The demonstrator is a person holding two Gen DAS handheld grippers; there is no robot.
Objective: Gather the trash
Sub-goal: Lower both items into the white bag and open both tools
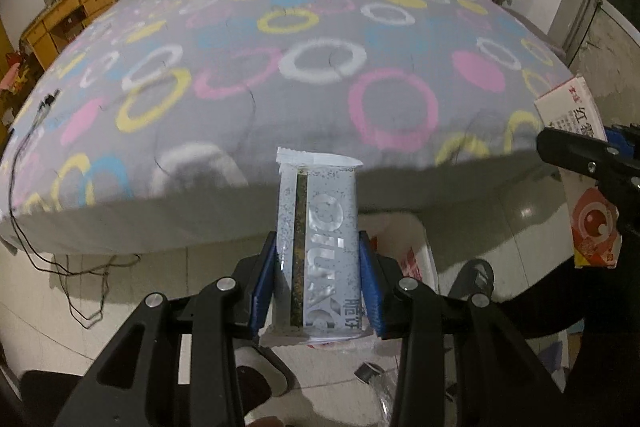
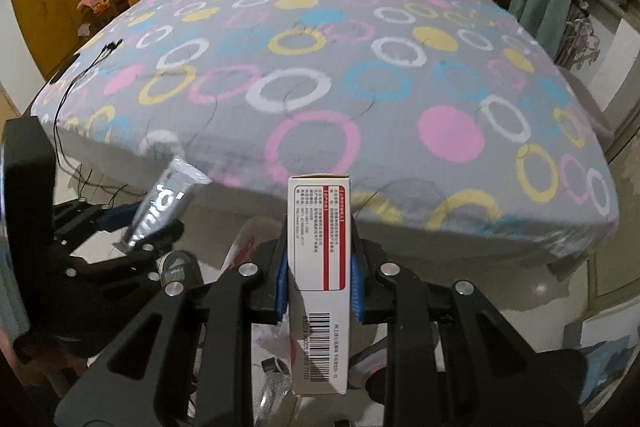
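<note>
Low centre of the left wrist view: left gripper (image 1: 318, 281) clamped on a silver snack wrapper (image 1: 318, 239), blue pads (image 1: 266, 281) pressing both long edges. Wrapper standing straight up out of the jaws, long axis running away from the camera, crimped top seal reaching the foot of the bed (image 1: 280, 75). Speckled foil, pale lettering, dark stripe down the left side, looking flat and empty. Below the jaws, toward the bottom of the frame, a white bin rim (image 1: 430, 259) with red-printed litter inside, so probable drop point lying under and slightly right of the claw. Far right edge: right gripper's black arm crossing a white-and-red carton (image 1: 572, 111). Over to the right wrist view, bottom centre: right gripper (image 2: 319, 279) closed narrow on that carton (image 2: 319, 247), pads against its two broad faces, narrow printed side facing the camera. Box upright, long axis pointing up the frame, red band and small text up top, barcode near the bottom end. Left of frame, the foil wrapper (image 2: 168, 195) tilted in the other claw. Beneath the box, bin contents only partly visible, rim hard to trace. Both hands seemingly about equally near the bin; next call likely release over the opening.
</note>
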